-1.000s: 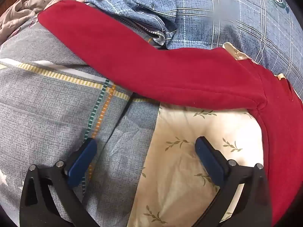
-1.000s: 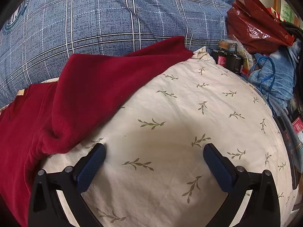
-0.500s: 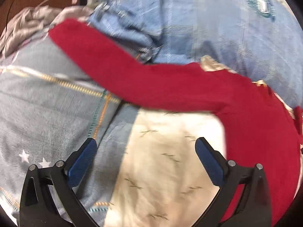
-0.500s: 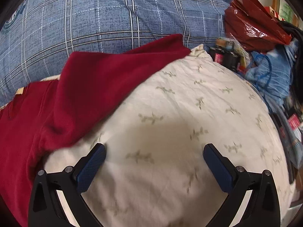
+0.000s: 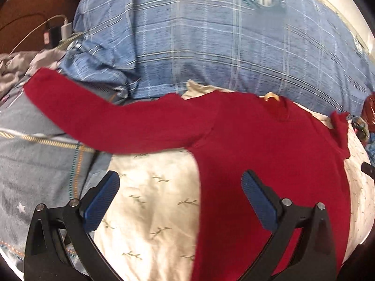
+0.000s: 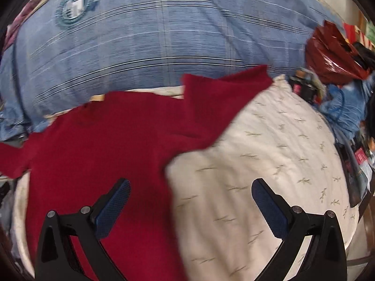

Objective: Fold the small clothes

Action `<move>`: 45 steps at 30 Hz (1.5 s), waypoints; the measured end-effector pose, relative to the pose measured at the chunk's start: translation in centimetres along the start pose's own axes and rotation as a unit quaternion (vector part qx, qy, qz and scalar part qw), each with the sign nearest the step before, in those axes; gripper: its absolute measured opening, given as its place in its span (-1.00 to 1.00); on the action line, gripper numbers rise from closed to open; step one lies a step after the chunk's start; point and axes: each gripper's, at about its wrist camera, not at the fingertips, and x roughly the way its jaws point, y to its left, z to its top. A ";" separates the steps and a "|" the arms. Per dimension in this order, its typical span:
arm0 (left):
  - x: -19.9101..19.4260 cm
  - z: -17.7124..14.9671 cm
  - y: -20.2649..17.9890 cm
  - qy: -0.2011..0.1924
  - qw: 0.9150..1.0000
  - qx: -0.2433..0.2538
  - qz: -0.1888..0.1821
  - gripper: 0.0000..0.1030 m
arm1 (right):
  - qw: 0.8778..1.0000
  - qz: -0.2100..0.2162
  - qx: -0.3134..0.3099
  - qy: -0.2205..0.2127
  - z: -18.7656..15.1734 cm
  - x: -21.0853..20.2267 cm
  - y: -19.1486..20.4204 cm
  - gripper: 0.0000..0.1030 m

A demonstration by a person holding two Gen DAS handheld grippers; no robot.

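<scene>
A red long-sleeved sweater (image 5: pixel 269 154) lies spread on a cream leaf-print sheet (image 5: pixel 150 187). Its one sleeve (image 5: pixel 98 117) stretches far left; the other sleeve (image 6: pixel 225 93) shows in the right wrist view, folded up toward the blue cover. My left gripper (image 5: pixel 180 196) is open and empty above the sheet and the sweater's left side edge. My right gripper (image 6: pixel 191 201) is open and empty above the sweater's right side edge (image 6: pixel 164 164). The sweater's lower hem is hidden behind the grippers.
A blue plaid duvet (image 5: pixel 211 42) with a round emblem lies behind the sweater. A grey plaid cover (image 5: pixel 35 164) is at left, with a charger and cable (image 5: pixel 61 30) beyond. A red plastic bag (image 6: pixel 332 49), blue clothes (image 6: pixel 344 107) and small items crowd the right.
Both grippers have pulled back and risen, so much more of the sweater is in view. Each has also swung inward toward the sweater body. Both stay open and empty.
</scene>
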 end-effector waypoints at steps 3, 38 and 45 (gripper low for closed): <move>-0.4 0.5 -0.9 -0.005 1.000 0.003 -0.007 1.00 | 0.999 0.034 -0.013 0.009 0.5 -0.7 2.5 0.99; 2.8 1.3 -1.5 0.011 1.000 -0.009 0.002 1.00 | 0.994 0.052 -0.089 -0.023 0.8 4.2 14.4 0.99; 3.0 1.4 -0.7 0.011 1.000 -0.013 0.011 1.00 | 0.994 0.055 -0.096 -0.014 0.5 5.2 15.3 0.99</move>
